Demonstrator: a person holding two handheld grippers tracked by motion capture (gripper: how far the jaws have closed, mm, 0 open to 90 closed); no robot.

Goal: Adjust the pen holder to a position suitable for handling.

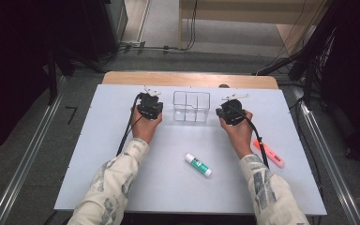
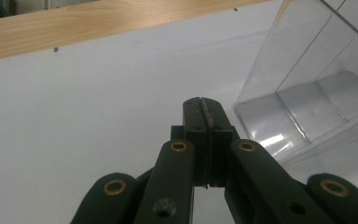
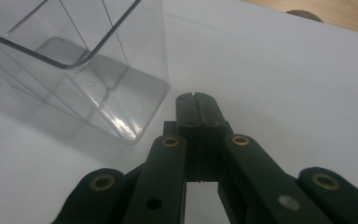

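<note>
Nearest the person, a glue stick (image 1: 198,165) and an orange marker (image 1: 269,153) lie behind both grippers, untouched. Left gripper (image 2: 204,103) and right gripper (image 3: 196,99) are closed on nothing, flanking the empty clear organizer (image 1: 191,106). Filling it looks not yet begun.
</note>
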